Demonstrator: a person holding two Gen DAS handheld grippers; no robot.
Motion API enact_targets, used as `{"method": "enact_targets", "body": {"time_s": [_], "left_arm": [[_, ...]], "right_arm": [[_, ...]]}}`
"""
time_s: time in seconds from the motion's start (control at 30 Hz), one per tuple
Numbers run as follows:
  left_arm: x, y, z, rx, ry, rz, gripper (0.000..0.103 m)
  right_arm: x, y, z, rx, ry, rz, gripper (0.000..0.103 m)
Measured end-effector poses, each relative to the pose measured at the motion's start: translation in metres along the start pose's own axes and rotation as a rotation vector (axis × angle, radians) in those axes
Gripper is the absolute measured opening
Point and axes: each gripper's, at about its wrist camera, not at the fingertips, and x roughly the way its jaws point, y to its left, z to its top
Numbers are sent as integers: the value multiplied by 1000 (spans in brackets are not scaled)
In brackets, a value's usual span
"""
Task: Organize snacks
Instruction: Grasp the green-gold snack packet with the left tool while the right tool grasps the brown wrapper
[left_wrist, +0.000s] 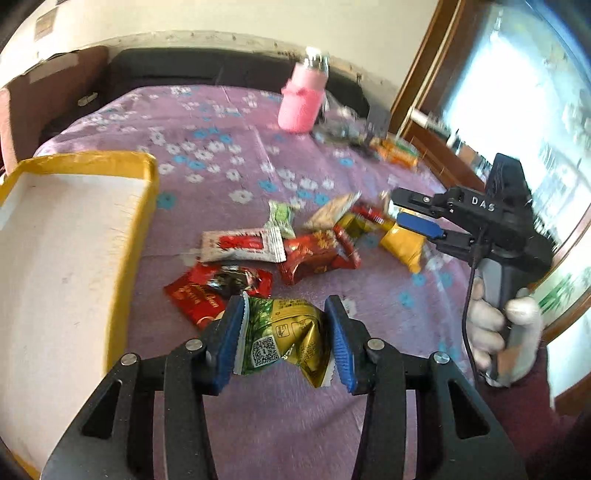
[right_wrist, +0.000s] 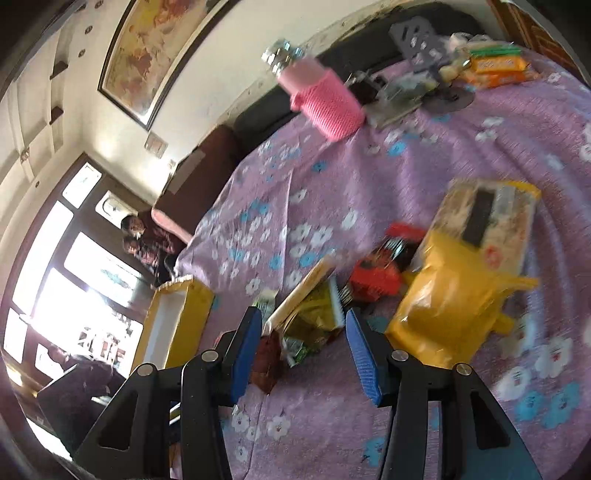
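The left hand-held gripper (left_wrist: 288, 332) pinches the green-gold snack packet (left_wrist: 284, 338) just above the bed (left_wrist: 221, 122) beside the yellow box (left_wrist: 74, 236); light, crinkly, slippery foil, best gripped across its puffed middle.

A home living room; a framed painting (right_wrist: 147, 48) hangs above a sofa (left_wrist: 192, 66); floral tablecloth (left_wrist: 221, 147).

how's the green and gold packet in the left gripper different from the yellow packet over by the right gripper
The crinkled green and gold foil packet is pinched between the left gripper fingers, while the plain yellow plastic packet lies on the purple flowered cloth, ungripped. The green and gold one shows printed text and a square code; the yellow one looks almost unmarked. Both are small sealed snack packets.
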Motion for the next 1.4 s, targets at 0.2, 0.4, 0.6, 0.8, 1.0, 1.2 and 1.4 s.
{"method": "enact_targets", "body": {"time_s": [0.2, 0.4, 0.6, 0.8, 1.0, 1.2, 1.4], "left_arm": [[-31, 13, 0, -22, -67, -11, 43], [-50, 29, -4, -60, -108, -7, 43], [-66, 50, -12, -106, -136, 3, 43], [-79, 71, -19, -145, -159, 12, 43], [-82, 88, -21, -188, -164, 3, 43], [-91, 91, -25, -196, -173, 16, 43], [-100, 99, -29, -219, -187, 42, 43]], "right_arm": [[-36, -8, 6, 44, -94, -92, 51], [1, 45, -26, -151, 76, -79, 51], [44, 96, -42, -346, 120, -147, 51], [73, 102, -51, -403, 249, -141, 52], [58, 126, -80, -591, 294, -208, 54], [82, 141, -89, -730, 254, -315, 57], [102, 141, -96, -806, 282, -360, 54]]}}
